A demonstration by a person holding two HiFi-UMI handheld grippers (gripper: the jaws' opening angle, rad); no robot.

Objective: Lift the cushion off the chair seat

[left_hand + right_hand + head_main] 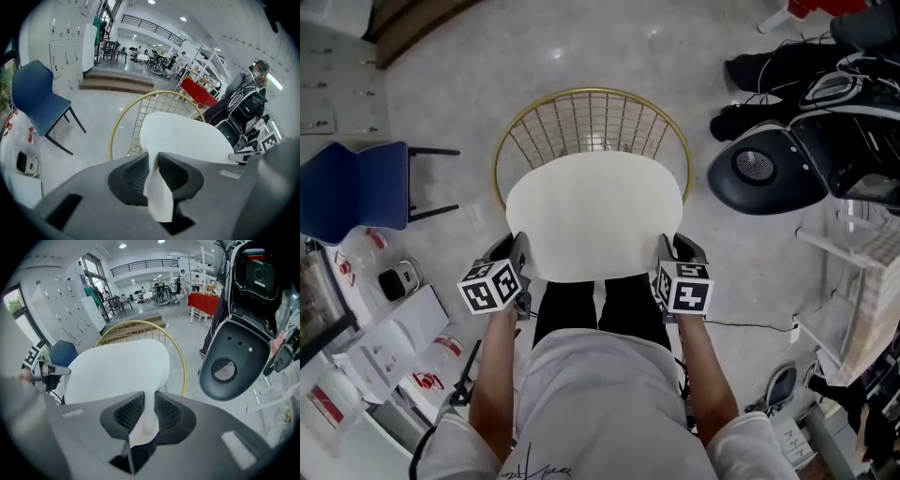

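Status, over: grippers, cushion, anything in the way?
Left hand-held gripper shut on cushion, near-left corner; right hand-held gripper shut on near-right. Cushion held flat over gold wire chair. Nothing on it; black case stands apart, right.

The cushion [594,216] hides the seat of the wire chair [591,117].

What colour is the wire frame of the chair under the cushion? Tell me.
Gold: the wire frame shows clearest in the head view.
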